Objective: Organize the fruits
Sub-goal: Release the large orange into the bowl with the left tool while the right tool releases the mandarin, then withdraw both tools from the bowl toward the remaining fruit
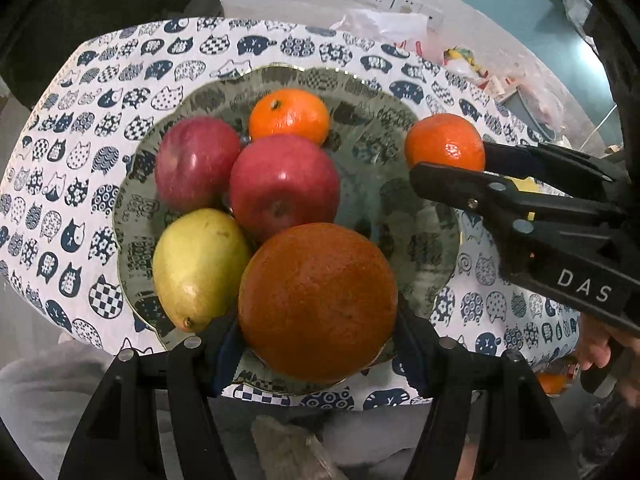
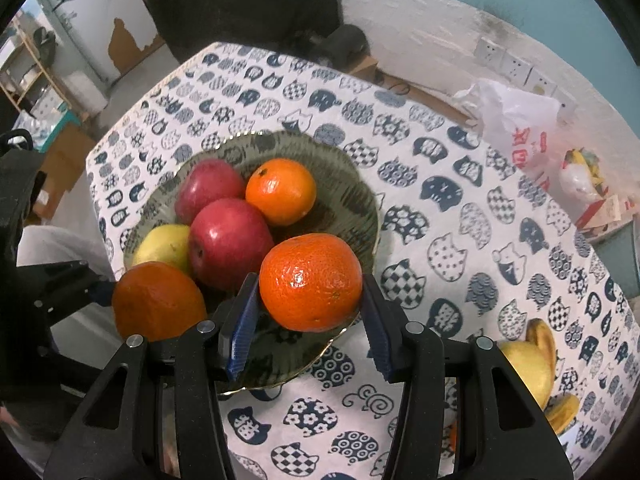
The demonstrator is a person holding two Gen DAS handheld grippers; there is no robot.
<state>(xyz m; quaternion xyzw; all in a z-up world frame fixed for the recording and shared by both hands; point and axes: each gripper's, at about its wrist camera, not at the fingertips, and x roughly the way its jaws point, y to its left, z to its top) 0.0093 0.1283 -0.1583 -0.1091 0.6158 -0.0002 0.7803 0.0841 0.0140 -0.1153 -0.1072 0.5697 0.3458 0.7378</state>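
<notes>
With my left gripper (image 1: 316, 344) clamped on the big orange (image 1: 318, 300) and my right gripper (image 2: 310, 320) clamped on the mandarin (image 2: 311, 282), I should lower each gently into the plate (image 2: 352, 196) at frame centre before easing off.

White wall (image 2: 420, 20), wall sockets (image 2: 516, 64)

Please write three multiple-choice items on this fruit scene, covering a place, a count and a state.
1. Where is the pear?
A. on the plate
B. on the tablecloth
C. in a gripper

2. How many red apples are on the plate?
A. one
B. two
C. three

3. What does the right gripper hold?
A. nothing
B. an apple
C. a mandarin

Answers:
1 A: the pear lies on the plate beside the apples.
2 B: one red apple sits at the centre, another behind it to the left.
3 C: its blue pads flank the mandarin on both sides, above the plate's edge.
</notes>
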